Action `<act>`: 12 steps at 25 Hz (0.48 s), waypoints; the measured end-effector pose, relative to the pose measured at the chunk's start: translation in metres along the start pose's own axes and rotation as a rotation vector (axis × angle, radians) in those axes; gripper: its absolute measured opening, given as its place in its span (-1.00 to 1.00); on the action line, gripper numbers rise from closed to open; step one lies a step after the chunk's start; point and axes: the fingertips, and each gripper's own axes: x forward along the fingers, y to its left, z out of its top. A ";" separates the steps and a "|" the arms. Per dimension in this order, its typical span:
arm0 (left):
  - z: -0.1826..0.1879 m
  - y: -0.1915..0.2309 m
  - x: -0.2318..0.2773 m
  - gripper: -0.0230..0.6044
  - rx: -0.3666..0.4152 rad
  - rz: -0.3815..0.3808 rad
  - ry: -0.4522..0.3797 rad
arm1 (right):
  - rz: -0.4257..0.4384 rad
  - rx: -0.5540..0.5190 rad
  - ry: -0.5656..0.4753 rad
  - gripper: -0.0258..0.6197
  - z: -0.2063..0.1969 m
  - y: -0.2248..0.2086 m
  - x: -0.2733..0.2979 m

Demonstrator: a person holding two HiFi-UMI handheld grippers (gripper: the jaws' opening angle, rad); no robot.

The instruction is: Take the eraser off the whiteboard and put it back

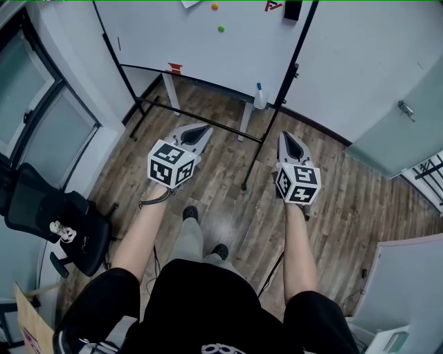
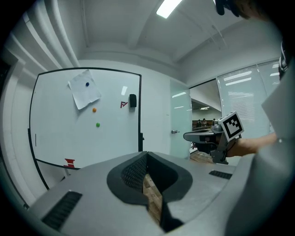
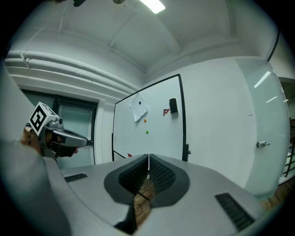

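- The left gripper point(image 1: 199, 133) is held out in front of the person; its two jaws are pressed together with nothing between them
- The right gripper point(image 1: 290, 140) is beside it, a little apart; its jaws are pressed together too, and it holds nothing
- Both point across the wooden floor point(image 1: 228, 207) at the whiteboard point(image 1: 208, 48), which is too far off to touch
- The eraser point(image 1: 292, 10) is a small black block stuck high on the board, near its right edge, just beside a red mark point(image 1: 273, 5)
- Further left on the board are a sheet of paper point(image 2: 84, 89), an orange dot point(image 1: 214, 6) and a green dot point(image 1: 221, 29)
- I think this is the very start: getting up to the board, with the eraser not yet taken
- Next, one gripper has to get close, reach up high, open its jaws and pinch the eraser by its sides; the right one is on the eraser's side
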 end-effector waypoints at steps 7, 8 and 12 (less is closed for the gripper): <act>0.018 0.026 0.043 -0.86 0.011 -0.042 -0.031 | -0.046 -0.017 -0.007 -0.84 0.011 -0.024 0.033; 0.021 0.031 0.050 -0.86 0.012 -0.048 -0.034 | -0.052 -0.021 -0.007 -0.84 0.014 -0.027 0.040; 0.033 0.057 0.081 -0.86 0.013 -0.075 -0.045 | -0.083 -0.028 -0.004 -0.84 0.024 -0.042 0.073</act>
